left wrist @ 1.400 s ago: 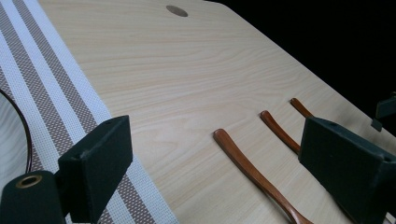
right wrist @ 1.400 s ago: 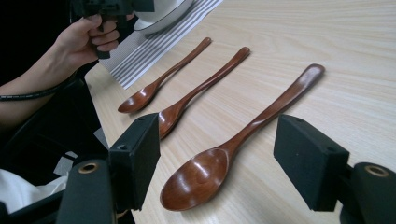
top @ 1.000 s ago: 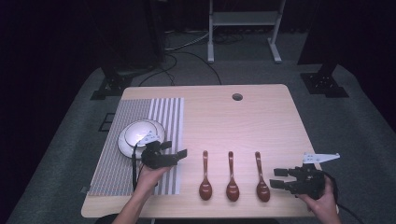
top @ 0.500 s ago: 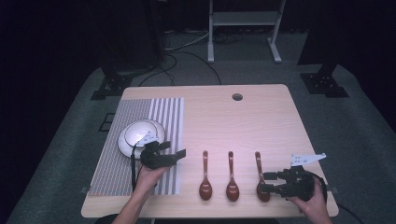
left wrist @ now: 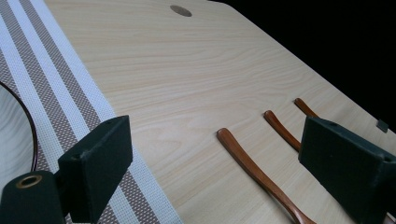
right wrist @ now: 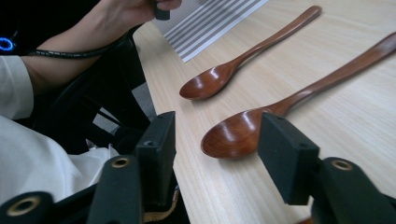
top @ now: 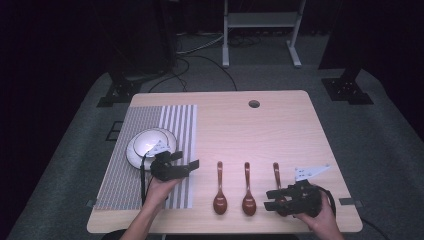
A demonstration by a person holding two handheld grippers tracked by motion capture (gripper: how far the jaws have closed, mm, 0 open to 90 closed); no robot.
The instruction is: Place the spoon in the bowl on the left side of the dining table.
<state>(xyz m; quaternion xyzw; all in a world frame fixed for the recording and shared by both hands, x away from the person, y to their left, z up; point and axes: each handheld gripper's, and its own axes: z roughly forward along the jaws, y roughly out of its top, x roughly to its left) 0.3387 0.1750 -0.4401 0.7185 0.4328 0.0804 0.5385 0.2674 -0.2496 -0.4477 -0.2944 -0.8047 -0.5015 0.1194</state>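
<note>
Three spoons, high view: left spoon (top: 219,192), middle spoon (top: 248,192) and right spoon (top: 276,172) lie side by side on the table (top: 260,130), their bowls toward the person.
Right gripper, high view: the right gripper (top: 270,201) sits over the right spoon's bowl, hiding it, with its tips pointing toward the middle spoon's bowl just ahead.
Left gripper, high view: the left gripper (top: 185,160) hovers over the striped mat (top: 130,185), with the plate (top: 131,150) just behind it and the left spoon ahead of its tips, well apart.
Left gripper view: the left gripper (left wrist: 219,158) has its jaws spread wide and empty; three spoon handles lie ahead, the left spoon (left wrist: 247,158) closest.
Right gripper view: the right gripper (right wrist: 219,149) has just been closing its jaws, yet a gap remains and the pads press on nothing; the middle spoon (right wrist: 247,128) shows its bowl in the gap, just beyond the tips, and the left spoon (right wrist: 233,65) lies farther out.
Axis: each spoon's length runs across the line along which the right jaws point.
Nearer hand: the right one, by my judgement, so the bowl end is what it meets first.
</note>
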